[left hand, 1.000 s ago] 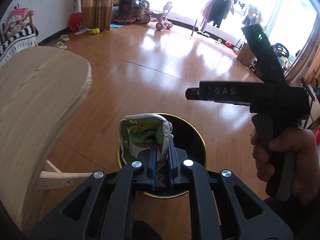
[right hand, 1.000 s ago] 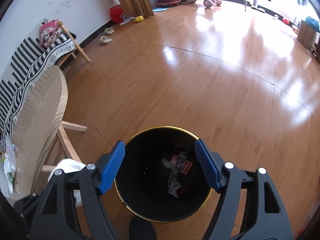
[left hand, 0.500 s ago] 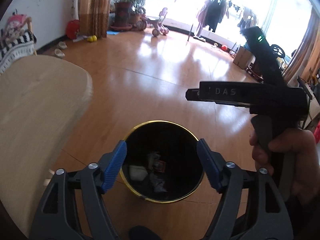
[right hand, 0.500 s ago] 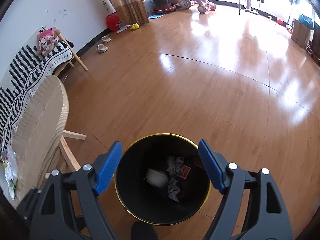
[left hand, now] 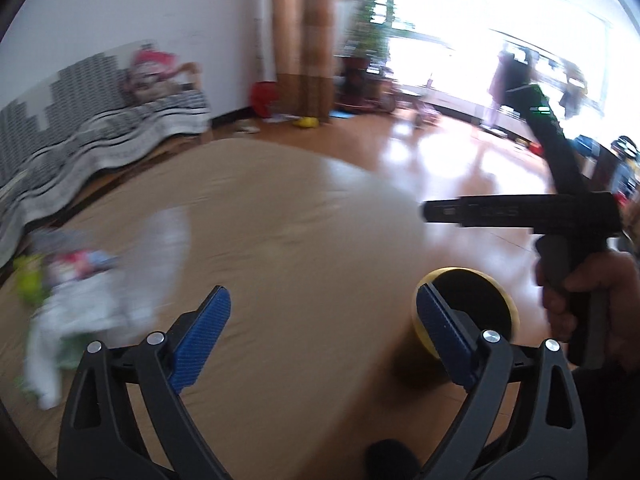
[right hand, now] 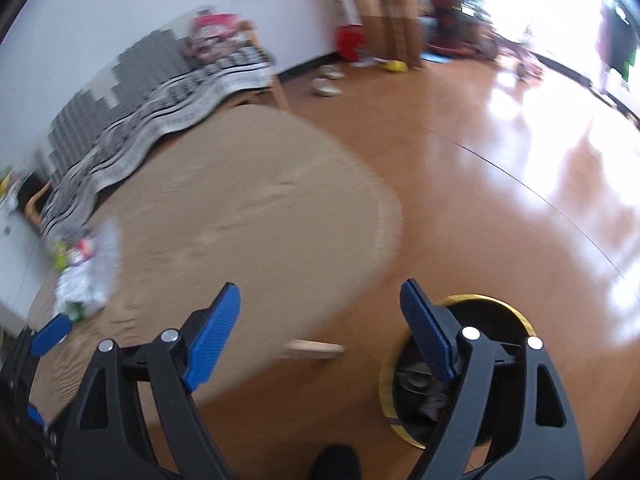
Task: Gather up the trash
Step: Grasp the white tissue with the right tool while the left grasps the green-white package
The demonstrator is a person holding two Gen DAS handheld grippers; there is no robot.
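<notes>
**Both grippers empty, swinging back toward the table's litter**

The step in hand looks like the return trip: a drop into the black, gold-rimmed round bin is done and the next piece has to be fetched. The left gripper stands released with nothing between its blue pads, its jaws having just been opening; the right gripper is likewise spread and empty, its jaws widening a little too.

The remaining trash, a blurred heap of clear plastic and coloured wrappers, lies at the left edge of the left wrist view on the pale round wooden table; in the right wrist view it sits at middle left.

Next, one gripper should probably reach leftward over the tabletop, straddle a single wrapper and close.

A second ago the left gripper pinched a green printed packet above the bin, which filled the lower centre of both views; now the bin sits lower right and the table dominates.
</notes>
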